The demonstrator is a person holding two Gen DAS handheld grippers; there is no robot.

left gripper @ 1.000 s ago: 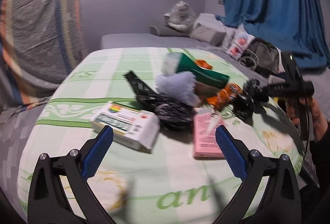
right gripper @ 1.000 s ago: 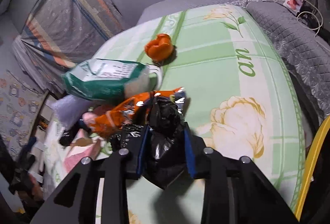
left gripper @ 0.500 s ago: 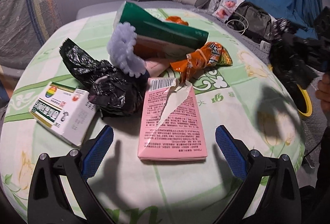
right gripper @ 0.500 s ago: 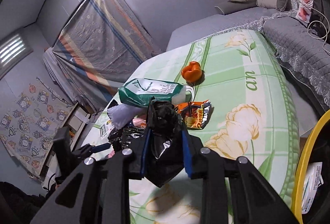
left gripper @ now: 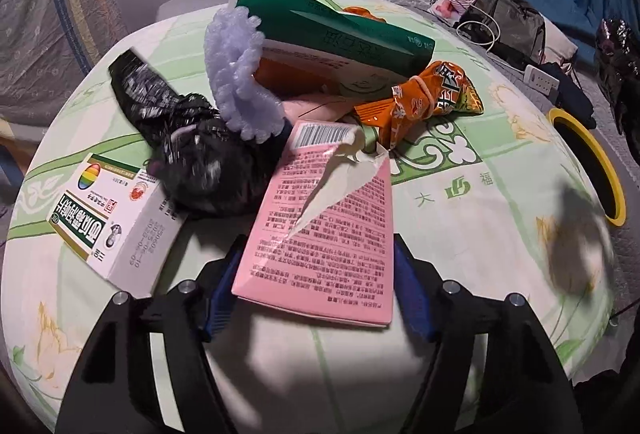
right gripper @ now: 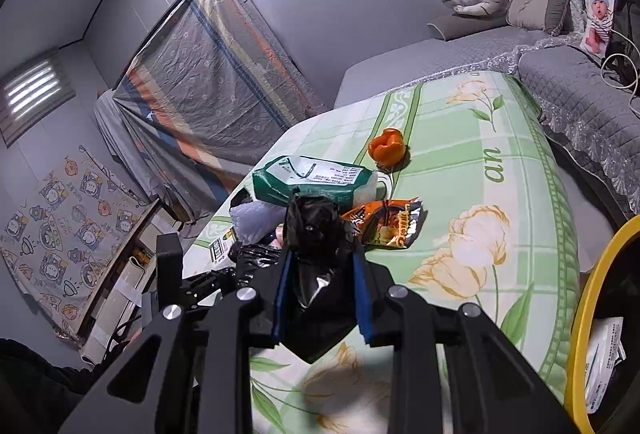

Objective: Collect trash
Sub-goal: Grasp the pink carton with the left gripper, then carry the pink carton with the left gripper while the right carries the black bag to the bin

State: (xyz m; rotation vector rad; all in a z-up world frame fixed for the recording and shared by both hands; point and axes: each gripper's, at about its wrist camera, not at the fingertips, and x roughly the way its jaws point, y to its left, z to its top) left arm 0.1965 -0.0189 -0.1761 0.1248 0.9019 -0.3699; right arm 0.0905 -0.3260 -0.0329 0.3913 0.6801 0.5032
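My left gripper (left gripper: 314, 288) is open, its blue fingers on either side of the near end of a flat pink box (left gripper: 328, 230) lying on the table. Around the box lie a white carton (left gripper: 108, 212), a crumpled black bag (left gripper: 200, 154), lilac foam wrap (left gripper: 240, 82), a green pack (left gripper: 340, 34) and an orange snack bag (left gripper: 424, 100). My right gripper (right gripper: 322, 292) is shut on a black plastic bag (right gripper: 316, 254), held above the table near the yellow-rimmed bin (right gripper: 588, 314). That held bag also shows in the left wrist view (left gripper: 616, 54).
The table has a green floral cloth (right gripper: 480, 162). An orange lump (right gripper: 386, 146) sits on it. The bin (left gripper: 588, 154) stands at the table's right edge with white packaging (right gripper: 604, 354) inside. A grey sofa (right gripper: 580, 86) with cushions and a bag lies beyond.
My left gripper has moved forward and down to the pink box, and its fingers have come closer together around it. My right gripper has lifted the black bag off the pile toward the bin.
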